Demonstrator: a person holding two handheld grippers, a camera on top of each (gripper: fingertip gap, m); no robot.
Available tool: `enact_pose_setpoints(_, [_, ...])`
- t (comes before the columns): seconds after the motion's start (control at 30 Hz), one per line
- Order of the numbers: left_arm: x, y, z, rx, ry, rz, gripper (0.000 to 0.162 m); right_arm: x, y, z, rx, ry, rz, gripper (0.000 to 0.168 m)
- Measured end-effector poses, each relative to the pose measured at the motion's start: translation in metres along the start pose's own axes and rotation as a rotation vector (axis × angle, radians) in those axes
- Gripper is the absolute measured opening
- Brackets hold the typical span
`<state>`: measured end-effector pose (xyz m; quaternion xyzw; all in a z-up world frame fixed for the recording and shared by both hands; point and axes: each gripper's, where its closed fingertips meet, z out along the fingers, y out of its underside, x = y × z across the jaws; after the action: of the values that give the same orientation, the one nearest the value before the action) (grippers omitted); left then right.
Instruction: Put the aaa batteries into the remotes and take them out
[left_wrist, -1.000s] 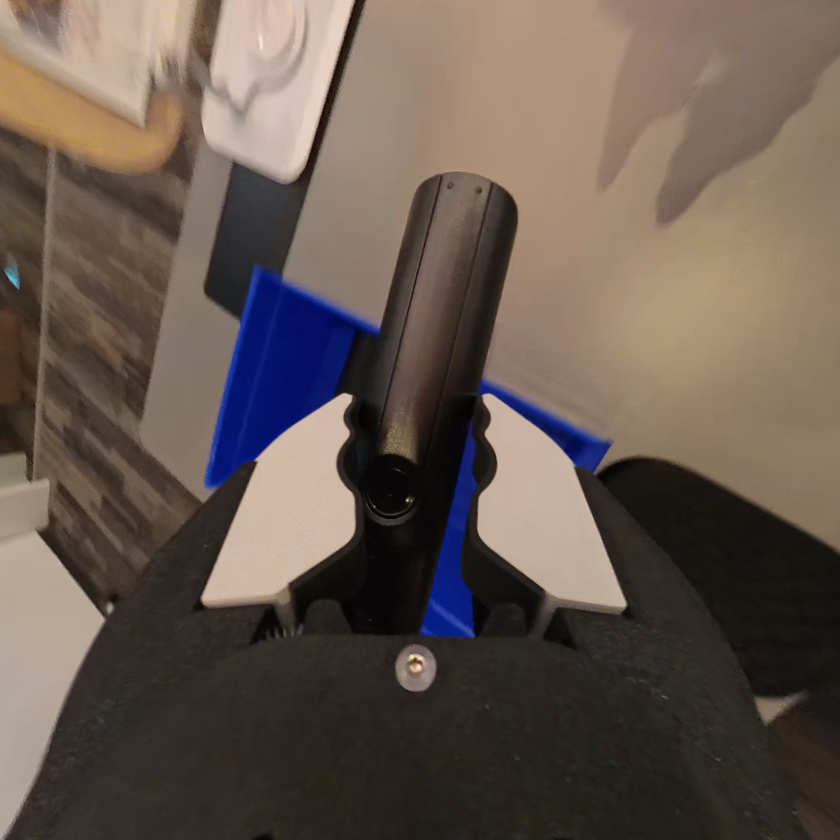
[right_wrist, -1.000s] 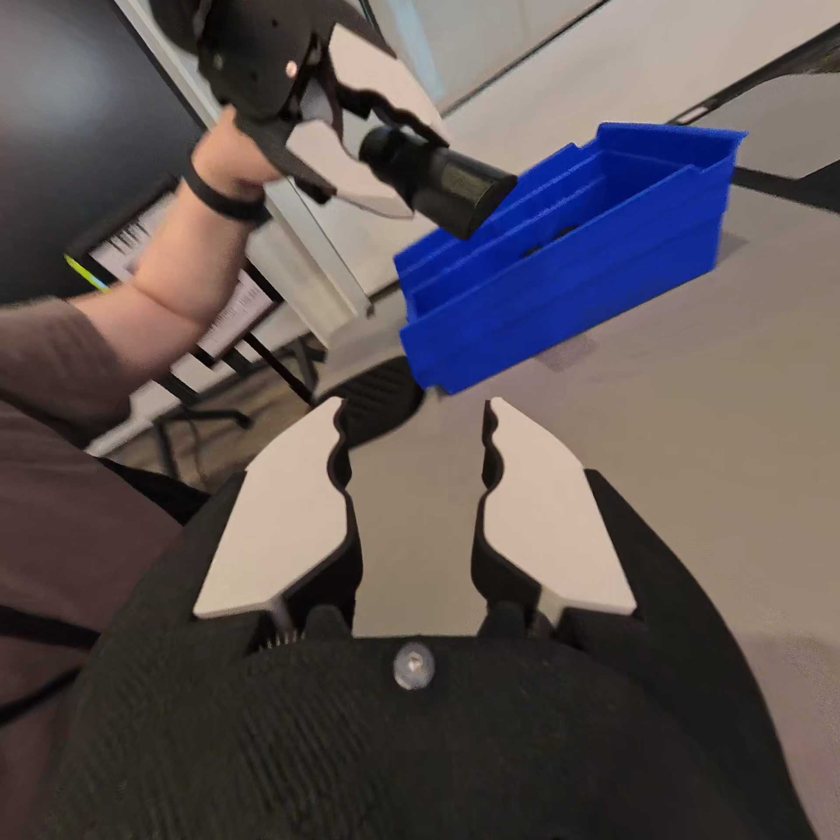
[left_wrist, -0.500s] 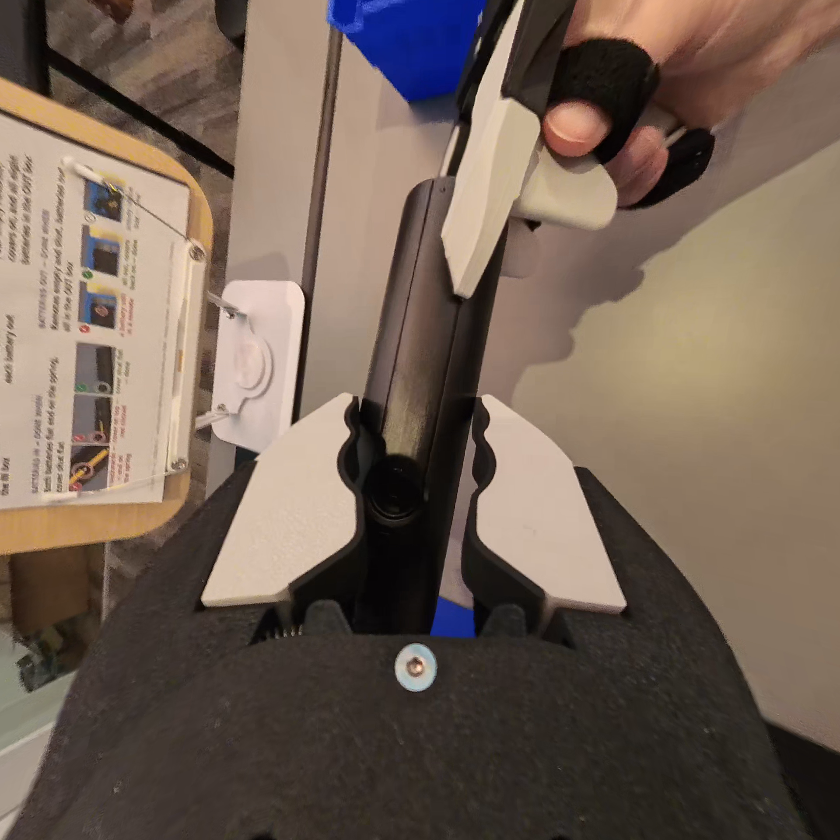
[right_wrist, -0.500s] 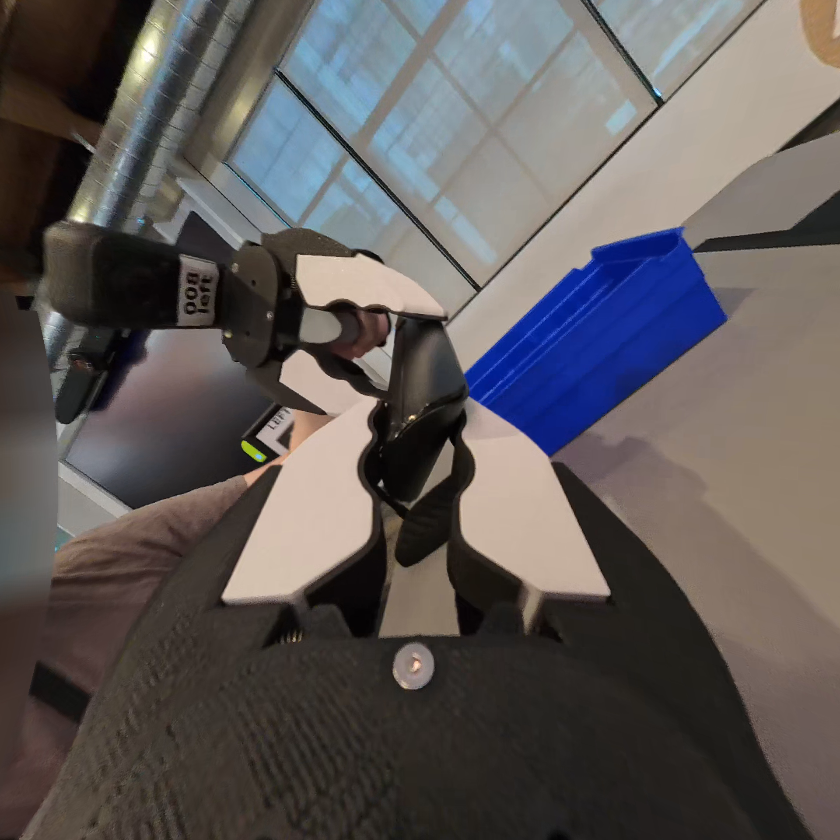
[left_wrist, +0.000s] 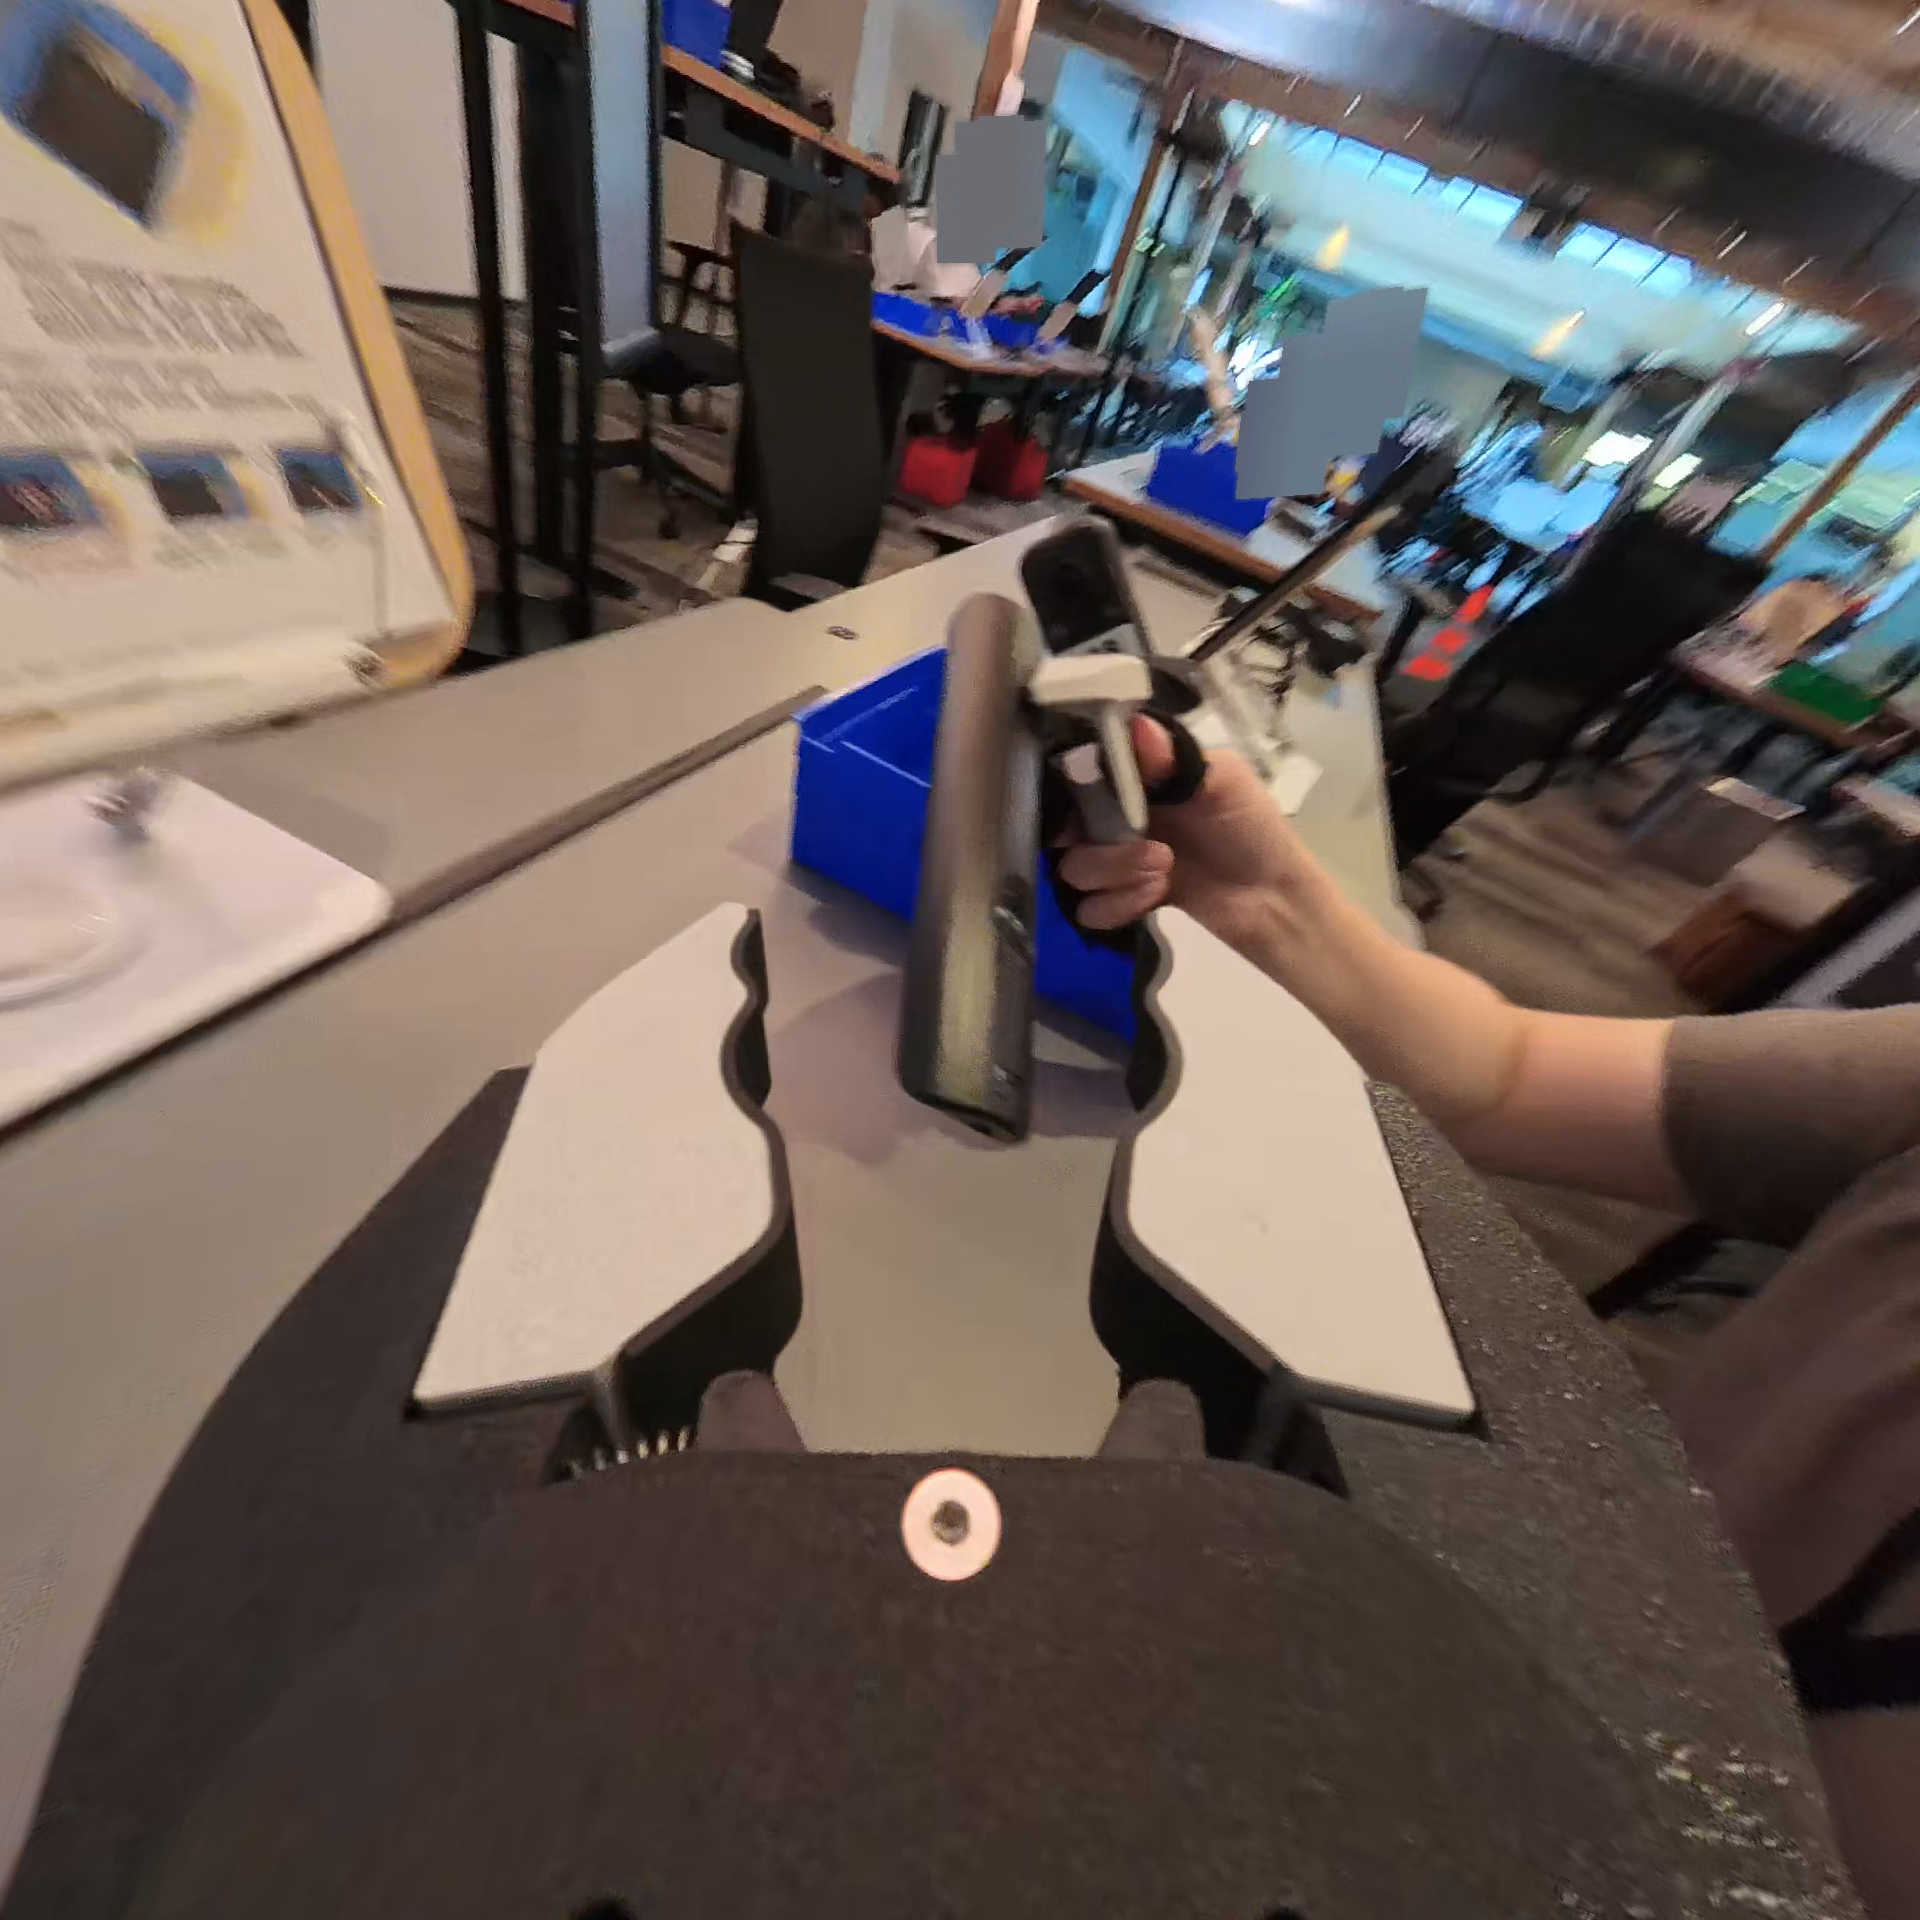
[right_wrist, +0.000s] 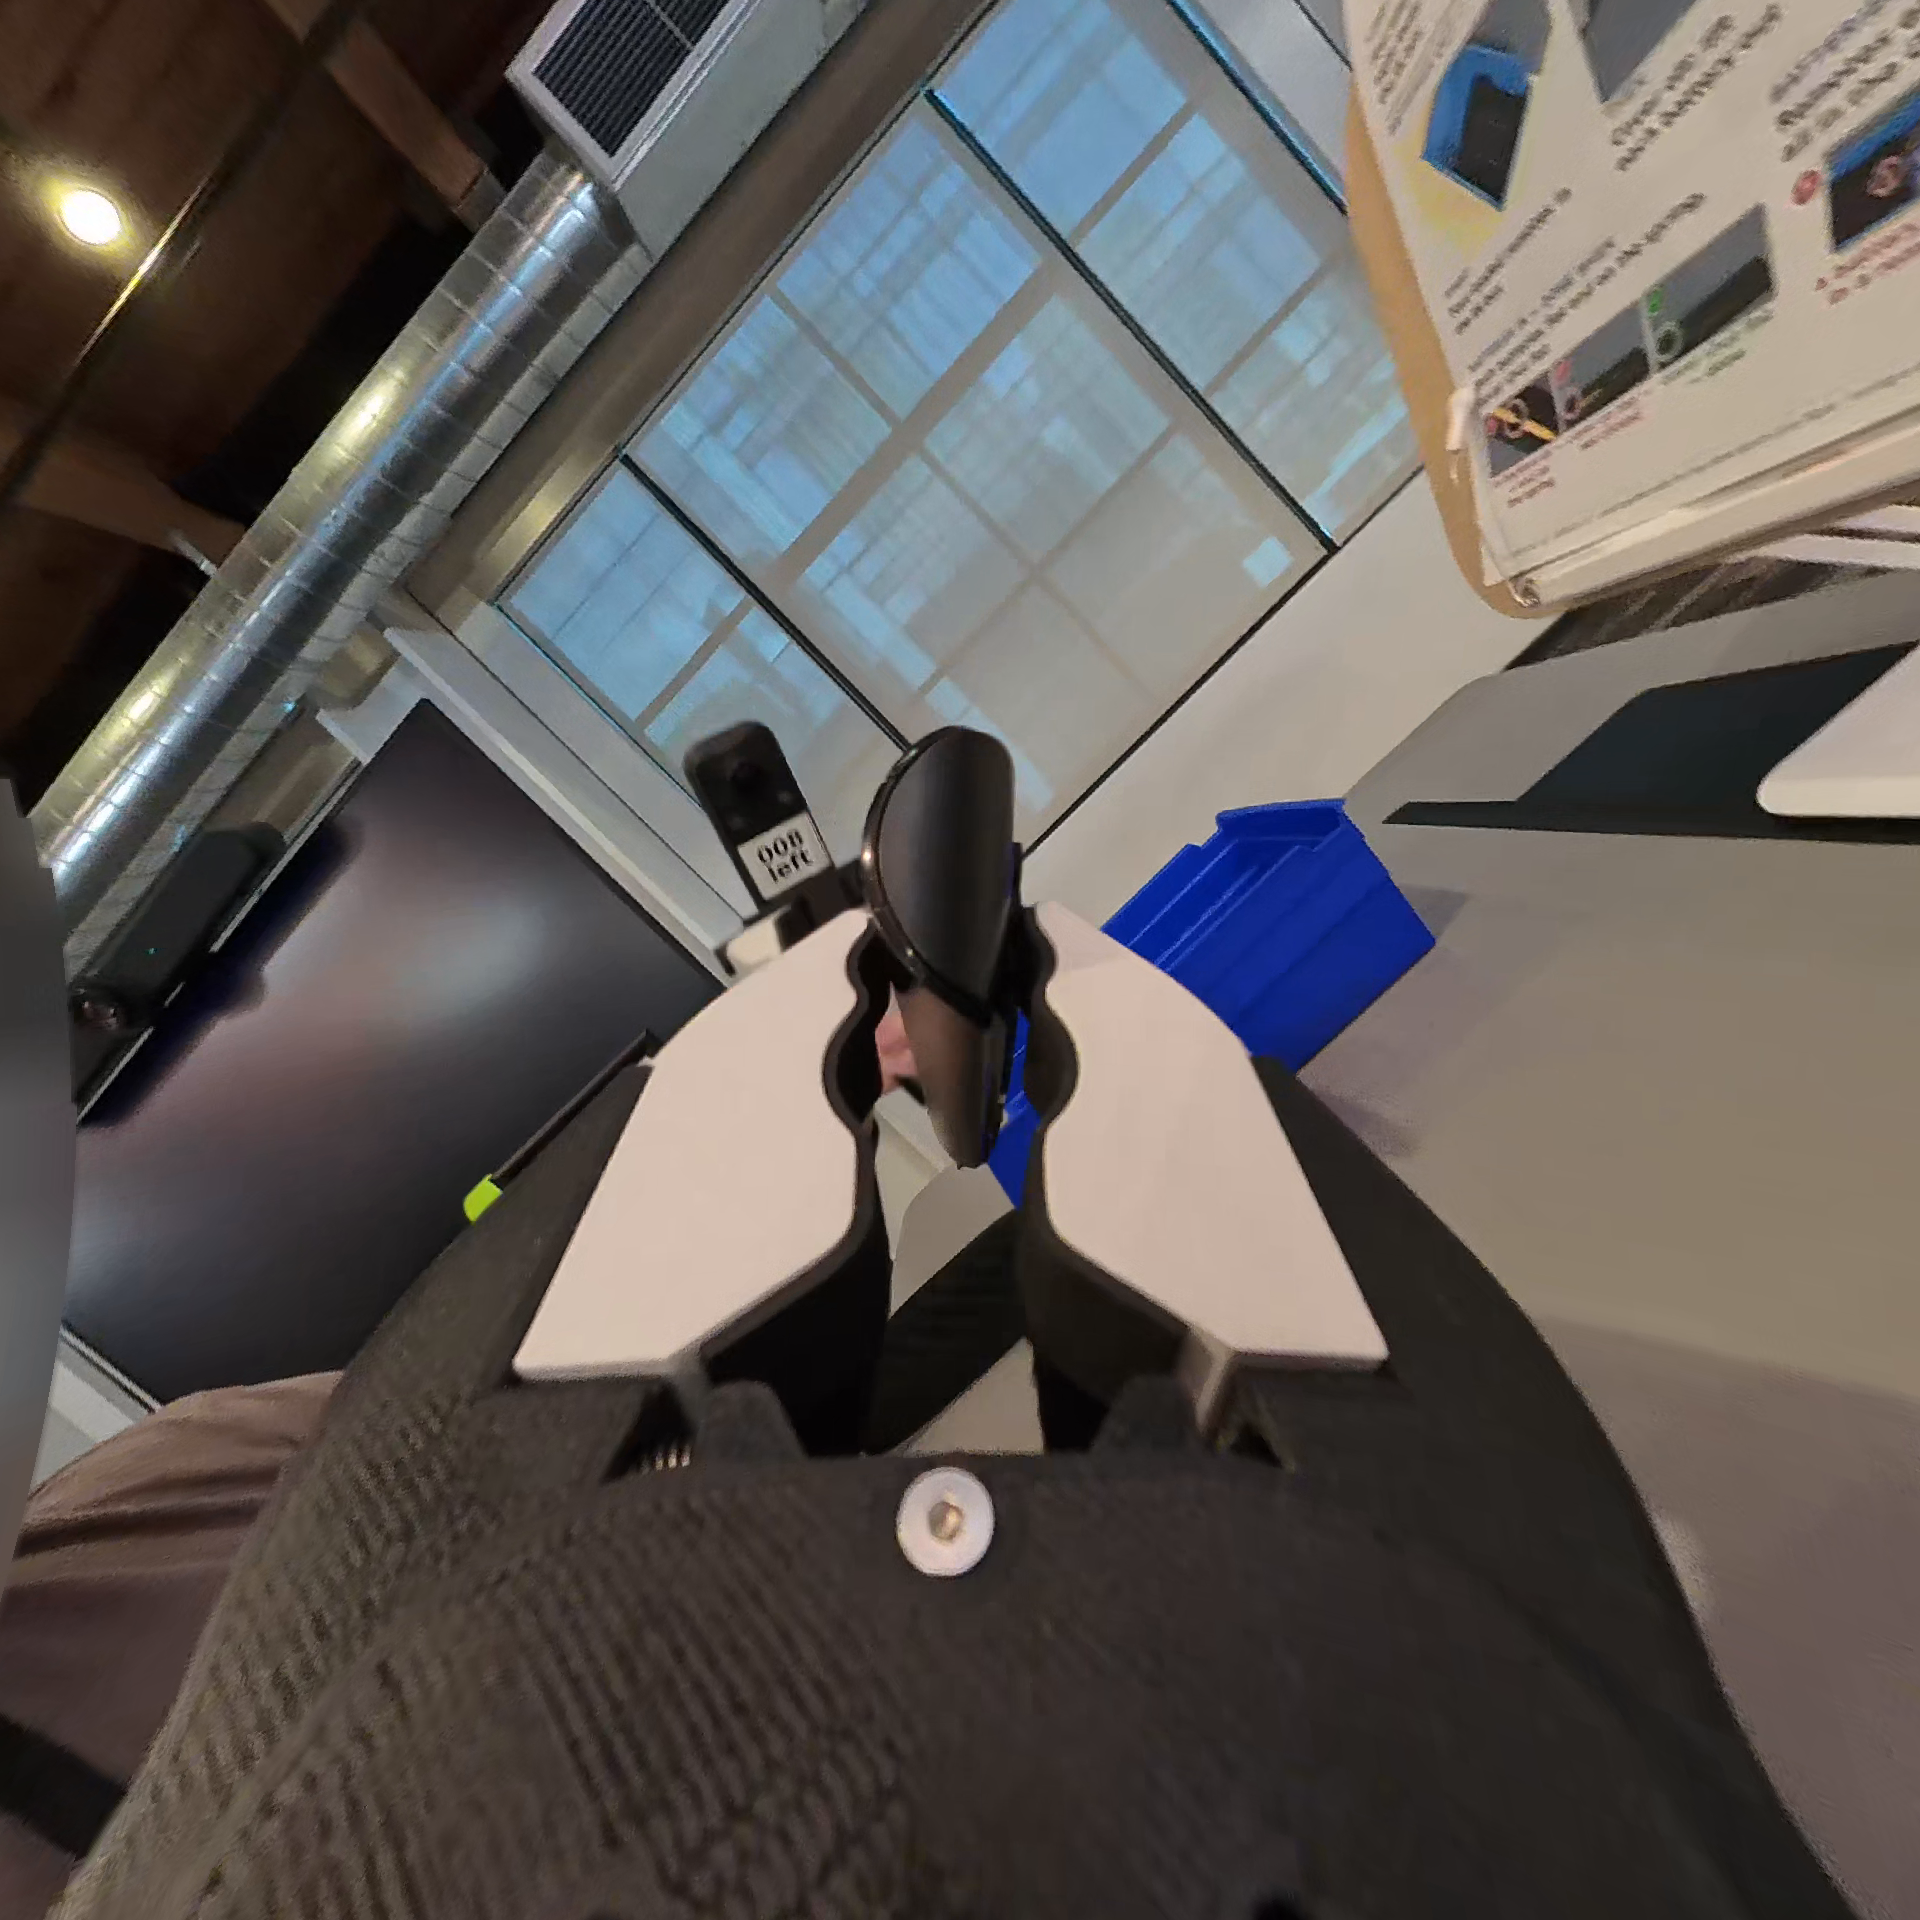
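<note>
1. Stretching under everything, your grey tabletop (left_wrist: 260, 1091) carries the work; a seam runs across it just short of the bin.
2. Your instruction board (left_wrist: 187, 343), wood-edged and covered by a printed sheet, stands tilted over the tabletop's left edge, above a white base plate (left_wrist: 156, 914).
3. Your blue bin (left_wrist: 862, 800) sits on the tabletop toward its far edge, beyond both grippers. What it holds cannot be told from either view.
4. Your left gripper (left_wrist: 945, 925) hangs over the tabletop's near side with its jaws spread wide and nothing between them.
5. Your right gripper (right_wrist: 951, 925) has its jaws clamped on the remote's lower part. The left wrist view shows your right hand (left_wrist: 1143, 862) wrapped around that gripper's handle, in front of the bin.
6. Your remote (right_wrist: 935, 831), dark and slim, is up in the air, off the tabletop. It stands nearly upright, just ahead of the left gripper's open jaws and touching neither of them.
</note>
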<state>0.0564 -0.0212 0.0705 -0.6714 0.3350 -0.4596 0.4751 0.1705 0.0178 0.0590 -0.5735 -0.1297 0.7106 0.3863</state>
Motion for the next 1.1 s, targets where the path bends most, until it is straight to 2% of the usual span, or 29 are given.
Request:
enact_pose_setpoints(0.1, [0.005, 0.030, 0.008, 0.086, 0.059, -0.175, 0.066, 0.017, -0.005, -0.007, 0.062, 0.032, 0.086, 0.024])
enact_pose_setpoints(0.2, [0.004, 0.062, 0.026, 0.109, 0.053, -0.259, 0.071, 0.024, -0.008, -0.010, 0.136, 0.007, 0.161, 0.024])
enact_pose_setpoints(0.3, [0.005, 0.048, 0.036, 0.314, 0.118, -0.349, 0.074, 0.021, -0.008, -0.008, 0.183, -0.046, 0.211, 0.024])
enact_pose_setpoints(0.33, [0.006, 0.044, 0.041, 0.330, 0.139, -0.357, 0.073, 0.020, -0.007, -0.007, 0.188, -0.054, 0.216, 0.024])
enact_pose_setpoints(0.47, [0.012, 0.040, 0.061, 0.232, 0.132, -0.235, 0.068, 0.011, -0.005, -0.004, 0.180, -0.072, 0.172, 0.024])
enact_pose_setpoints(0.57, [0.011, 0.031, 0.066, 0.235, 0.133, -0.201, 0.056, 0.004, -0.006, -0.003, 0.165, -0.081, 0.132, 0.024])
enact_pose_setpoints(0.6, [0.012, 0.028, 0.066, 0.242, 0.151, -0.190, 0.042, 0.003, -0.006, -0.002, 0.164, -0.083, 0.124, 0.024])
enact_pose_setpoints(0.63, [0.013, 0.027, 0.066, 0.232, 0.169, -0.185, 0.035, 0.002, -0.006, -0.002, 0.168, -0.084, 0.114, 0.025])
enact_pose_setpoints(0.77, [0.010, 0.029, 0.068, 0.172, 0.160, -0.131, 0.033, 0.002, -0.009, -0.004, 0.201, -0.073, 0.110, 0.024])
enact_pose_setpoints(0.83, [0.007, 0.031, 0.070, 0.154, 0.131, -0.117, 0.042, 0.001, -0.011, -0.005, 0.237, -0.075, 0.118, 0.024])
enact_pose_setpoints(0.9, [0.004, 0.031, 0.070, 0.164, 0.107, -0.108, 0.043, 0.000, -0.011, -0.006, 0.259, -0.083, 0.120, 0.025])
enact_pose_setpoints(1.0, [0.002, 0.027, 0.068, 0.184, 0.108, -0.101, 0.030, 0.002, -0.008, -0.004, 0.246, -0.070, 0.095, 0.024])
enact_pose_setpoints(1.1, [-0.001, 0.029, 0.067, 0.168, 0.114, -0.098, 0.027, 0.002, -0.008, -0.003, 0.249, -0.063, 0.066, 0.025])
